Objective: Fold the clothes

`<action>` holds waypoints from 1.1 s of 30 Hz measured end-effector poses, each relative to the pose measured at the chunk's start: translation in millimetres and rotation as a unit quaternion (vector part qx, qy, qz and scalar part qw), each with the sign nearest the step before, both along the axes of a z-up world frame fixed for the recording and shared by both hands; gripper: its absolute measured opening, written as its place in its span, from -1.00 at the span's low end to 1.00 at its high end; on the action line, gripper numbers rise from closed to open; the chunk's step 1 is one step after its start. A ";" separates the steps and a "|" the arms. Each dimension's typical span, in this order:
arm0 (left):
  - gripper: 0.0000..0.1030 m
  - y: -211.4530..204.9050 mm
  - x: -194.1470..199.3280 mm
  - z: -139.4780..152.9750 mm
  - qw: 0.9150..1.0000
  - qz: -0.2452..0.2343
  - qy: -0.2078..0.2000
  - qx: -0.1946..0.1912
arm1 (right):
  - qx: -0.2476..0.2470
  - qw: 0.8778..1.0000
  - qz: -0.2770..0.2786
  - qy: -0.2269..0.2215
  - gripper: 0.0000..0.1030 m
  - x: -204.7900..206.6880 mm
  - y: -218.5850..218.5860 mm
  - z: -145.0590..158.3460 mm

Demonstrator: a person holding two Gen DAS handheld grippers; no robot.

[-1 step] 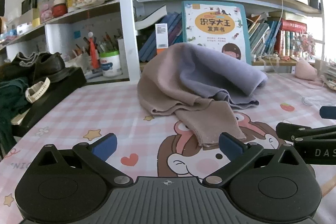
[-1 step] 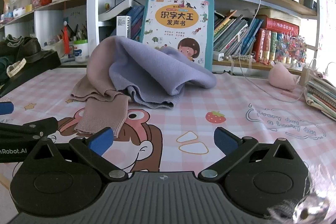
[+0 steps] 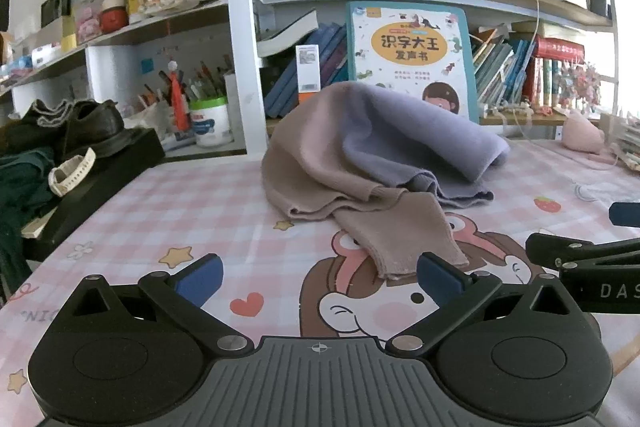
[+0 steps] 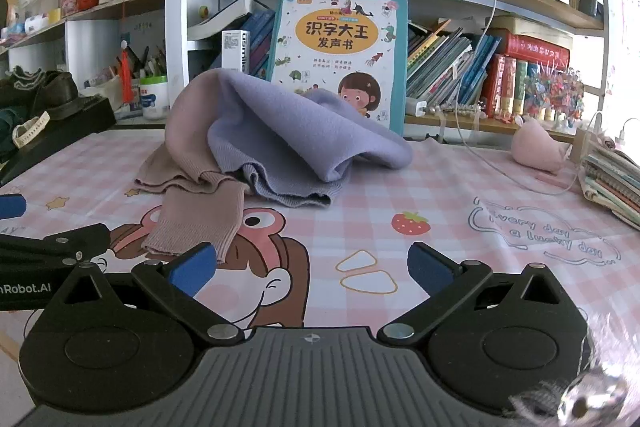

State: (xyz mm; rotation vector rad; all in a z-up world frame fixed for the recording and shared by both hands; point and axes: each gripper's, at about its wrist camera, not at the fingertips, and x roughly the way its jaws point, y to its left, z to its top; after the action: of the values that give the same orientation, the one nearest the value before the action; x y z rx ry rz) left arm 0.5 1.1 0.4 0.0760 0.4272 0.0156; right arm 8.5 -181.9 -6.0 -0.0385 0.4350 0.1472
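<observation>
The pink-and-lilac knit garment (image 3: 372, 155) is seen heaped, unfolded, mid-table w/ a sleeve (image 3: 404, 235) trailing near, while left gripper (image 3: 318, 277) & right gripper (image 4: 310, 265) are held wide open, empty, presumably for reaching it.

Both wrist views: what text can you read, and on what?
"识字大王 发声书": children's book on the shelf.
"Every day a lucky day": tablecloth.
"nRobot.AI", cut off: left gripper.
"DAS", cut off: right gripper.
Book spines, white box: too small.
</observation>
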 end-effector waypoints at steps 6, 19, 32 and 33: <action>1.00 5.4 2.3 2.0 1.000 0.001 0.013 -0.011 | -0.001 1.000 0.001 0.000 1.00 0.6 0.3 -1.0; 1.00 2.6 4.2 -0.3 1.000 0.005 0.017 -0.010 | 0.001 1.000 -0.001 0.000 1.00 0.3 -0.3 -0.2; 1.00 2.6 4.5 -2.1 1.000 0.004 0.016 -0.009 | 0.001 1.000 -0.001 0.001 1.00 0.7 -0.5 -0.8; 1.00 2.5 4.5 -2.1 1.000 0.004 0.016 -0.009 | 0.001 1.000 -0.001 0.001 1.00 0.7 -0.6 -0.9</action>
State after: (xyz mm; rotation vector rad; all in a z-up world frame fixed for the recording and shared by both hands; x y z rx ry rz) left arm 5.0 3.7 -1.7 0.0559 0.4593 0.0185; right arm 9.2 -182.5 -6.9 -0.0349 0.4368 0.1452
